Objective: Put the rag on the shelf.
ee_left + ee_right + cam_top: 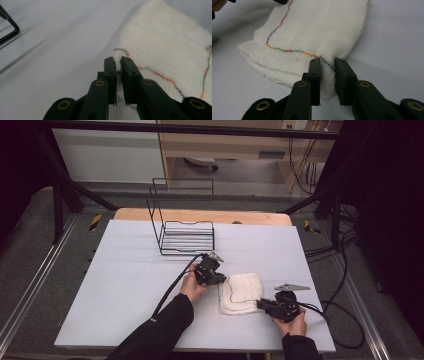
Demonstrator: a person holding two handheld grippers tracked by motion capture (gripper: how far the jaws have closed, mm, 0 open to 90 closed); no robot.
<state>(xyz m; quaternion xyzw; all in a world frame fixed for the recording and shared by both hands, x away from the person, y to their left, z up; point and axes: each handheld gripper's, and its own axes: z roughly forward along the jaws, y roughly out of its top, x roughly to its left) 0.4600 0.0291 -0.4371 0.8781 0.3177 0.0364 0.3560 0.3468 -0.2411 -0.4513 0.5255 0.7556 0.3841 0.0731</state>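
A folded white cloth point(241, 292) with multicoloured zigzag stitching lies on the table, right of centre. My left gripper point(222, 279) is at its upper left corner. In the left gripper view that gripper point(118, 63) is shut on the cloth's point(170, 47) stitched corner, which is pinched thin between the pads. My right gripper point(260, 304) sits at the lower right corner. In the right gripper view this gripper point(327, 62) is shut on a thick fold of the cloth point(317, 27), at the stitched edge.
A black wire rack point(182, 227) stands at the back of the pale table point(125, 285), its foot also in the left gripper view point(10, 30). Cables trail from both grippers. The table's right and front edges are near the right hand.
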